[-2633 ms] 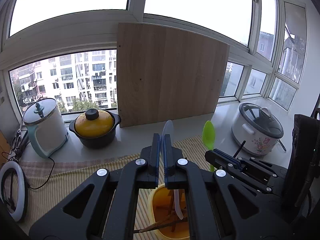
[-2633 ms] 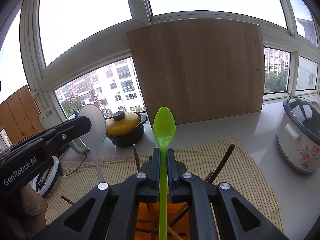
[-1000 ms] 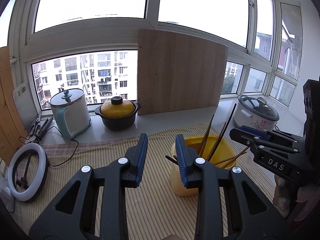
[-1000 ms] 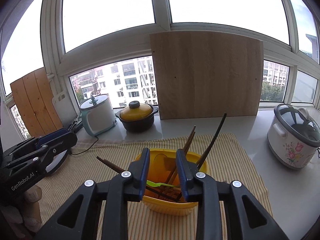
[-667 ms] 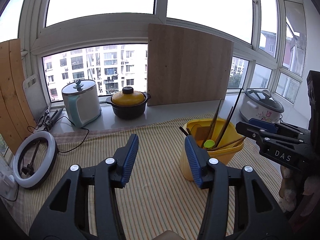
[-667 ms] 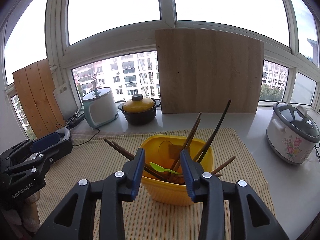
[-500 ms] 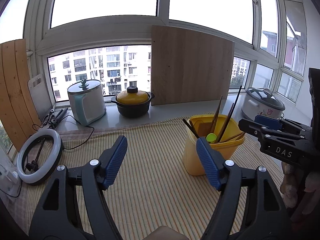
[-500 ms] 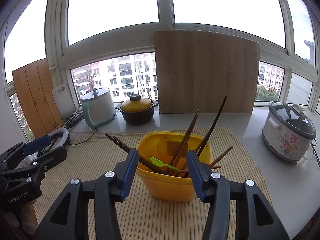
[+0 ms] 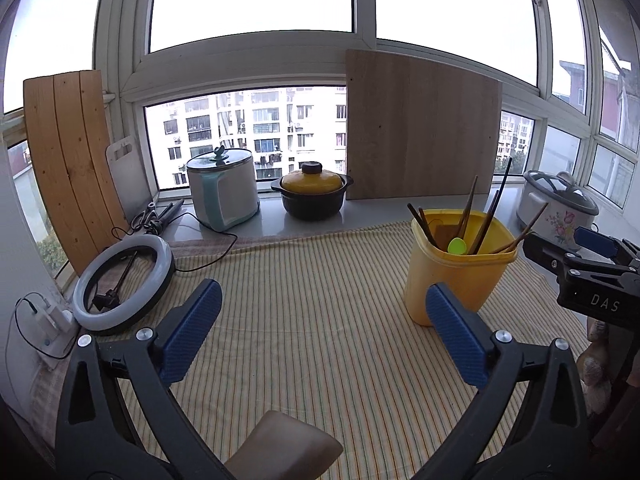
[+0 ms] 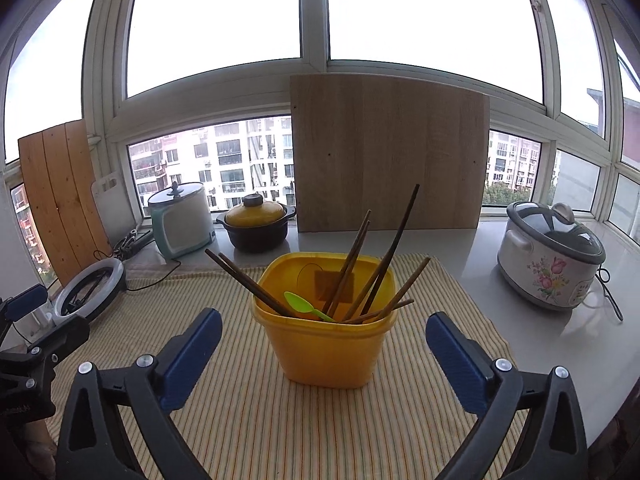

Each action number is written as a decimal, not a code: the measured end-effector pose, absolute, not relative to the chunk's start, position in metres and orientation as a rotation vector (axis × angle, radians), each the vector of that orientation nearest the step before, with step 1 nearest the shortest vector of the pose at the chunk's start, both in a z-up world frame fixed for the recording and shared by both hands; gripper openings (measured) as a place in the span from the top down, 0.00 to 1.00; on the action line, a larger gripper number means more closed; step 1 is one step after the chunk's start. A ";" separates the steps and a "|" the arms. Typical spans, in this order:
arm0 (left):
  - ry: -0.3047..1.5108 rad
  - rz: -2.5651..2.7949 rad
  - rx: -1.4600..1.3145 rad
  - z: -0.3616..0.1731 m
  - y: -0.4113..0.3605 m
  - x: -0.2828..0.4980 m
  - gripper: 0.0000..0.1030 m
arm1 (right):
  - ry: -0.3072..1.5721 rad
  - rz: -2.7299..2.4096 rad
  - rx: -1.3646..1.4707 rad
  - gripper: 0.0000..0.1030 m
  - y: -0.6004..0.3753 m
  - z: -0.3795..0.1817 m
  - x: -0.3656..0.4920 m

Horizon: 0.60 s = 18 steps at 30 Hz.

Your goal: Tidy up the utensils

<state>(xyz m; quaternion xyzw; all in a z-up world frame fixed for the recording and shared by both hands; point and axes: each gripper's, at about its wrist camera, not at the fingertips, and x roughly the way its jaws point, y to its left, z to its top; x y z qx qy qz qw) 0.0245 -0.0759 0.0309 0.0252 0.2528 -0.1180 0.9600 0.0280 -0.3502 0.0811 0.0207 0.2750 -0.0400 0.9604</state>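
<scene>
On the striped cloth [image 10: 280, 420] sits the yellow bin [image 10: 328, 352] holding chopsticks [image 10: 360, 264] and green spoon [image 10: 300, 304], both left gripper [image 9: 320, 332] and right gripper [image 10: 320, 356] gaping empty, job looks finished, nothing visibly left to fetch.

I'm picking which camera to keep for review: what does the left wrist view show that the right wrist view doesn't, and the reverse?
Only the left wrist view shows the right gripper from outside, at its right edge, and a white plug-in device at its left edge.

Only the right wrist view shows the left gripper from outside, and the green spoon with its handle lying across inside the yellow container.

Both show the container with chopsticks leaning in it on the striped cloth, the ring light, the yellow-lidded pot, and open jaws holding nothing.
</scene>
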 end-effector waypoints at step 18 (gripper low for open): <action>0.532 -0.200 0.072 0.018 -0.073 0.019 0.00 | 0.590 -0.096 0.065 0.00 -0.353 0.070 0.025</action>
